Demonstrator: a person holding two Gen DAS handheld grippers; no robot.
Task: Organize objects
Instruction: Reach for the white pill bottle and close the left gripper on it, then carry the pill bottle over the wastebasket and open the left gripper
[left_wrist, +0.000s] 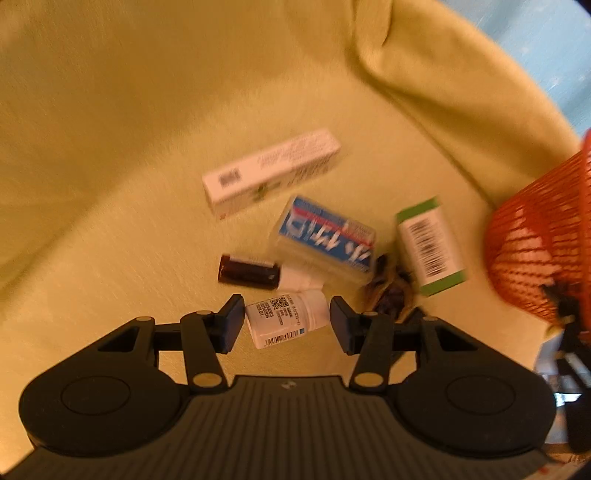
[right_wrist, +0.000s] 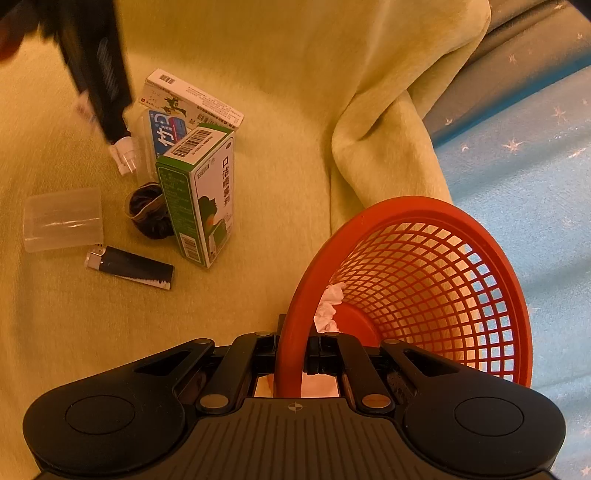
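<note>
Here, left gripper (left_wrist: 287, 323) jaws wide around white bottle (left_wrist: 286, 318), right gripper (right_wrist: 293, 356) clamped on red basket (right_wrist: 436, 280) rim

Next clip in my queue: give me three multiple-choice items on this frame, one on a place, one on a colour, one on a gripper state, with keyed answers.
1. Where is the small white plastic bottle?
A. Between the left gripper's open fingers
B. Inside the basket
C. On top of the green-edged carton

2. What colour is the plastic mesh basket?
A. Blue
B. Red-orange
C. White

3. How is the right gripper?
A. Open above the lighter
B. Shut on the basket's rim
C. Shut on a carton

Answers: 1 A, the left gripper has a finger on each side of the bottle, not yet closed; 2 B, its lattice is red-orange in both views; 3 B, the rim runs between its closed fingers.
</note>
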